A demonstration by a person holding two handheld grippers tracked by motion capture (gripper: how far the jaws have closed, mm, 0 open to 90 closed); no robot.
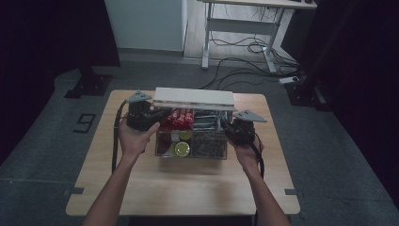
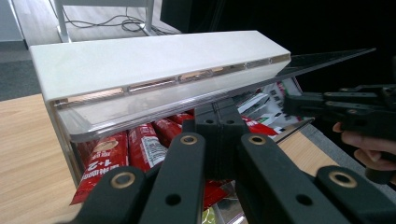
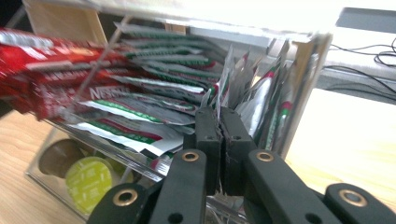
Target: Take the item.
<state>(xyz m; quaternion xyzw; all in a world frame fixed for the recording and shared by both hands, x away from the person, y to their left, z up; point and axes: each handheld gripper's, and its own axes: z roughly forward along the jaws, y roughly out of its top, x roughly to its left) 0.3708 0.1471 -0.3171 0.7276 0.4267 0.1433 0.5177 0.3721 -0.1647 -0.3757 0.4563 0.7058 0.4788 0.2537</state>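
The clear box (image 1: 192,141) sits mid-bench (image 1: 141,188), its white-edged lid (image 1: 194,98) raised at the back, red sachets (image 1: 178,117) and green-striped sachets (image 1: 205,118) in the rear bays and pods (image 1: 181,149) in the front one. The left gripper (image 1: 157,114) is at the box's left end, beneath the lid's left corner, with its jaws together; whether they pinch the lid's clear rim or just rest under it, I cannot tell. The right gripper (image 1: 225,125) is at the right end with its jaws brought together among the upright sachets, seemingly nipping the top edge of one, though the pinch point is hidden by the jaws themselves. The risk, as I judge it: if the left gripper slips off the rim, the lid could drop onto the right gripper or the sachets; and a pull on one sachet could drag its tightly packed neighbours out, or tilt the light box on the bench. The high view gives the layout, both hands and the lid's position. The left gripper view adds the lid's clear pane (image 2: 154,109) and slotted edge close above the red sachets (image 2: 140,149), with the right gripper (image 2: 299,103) beyond. The right gripper view alone makes the sachet print (image 3: 140,109) and a green pod lid (image 3: 88,182) legible.
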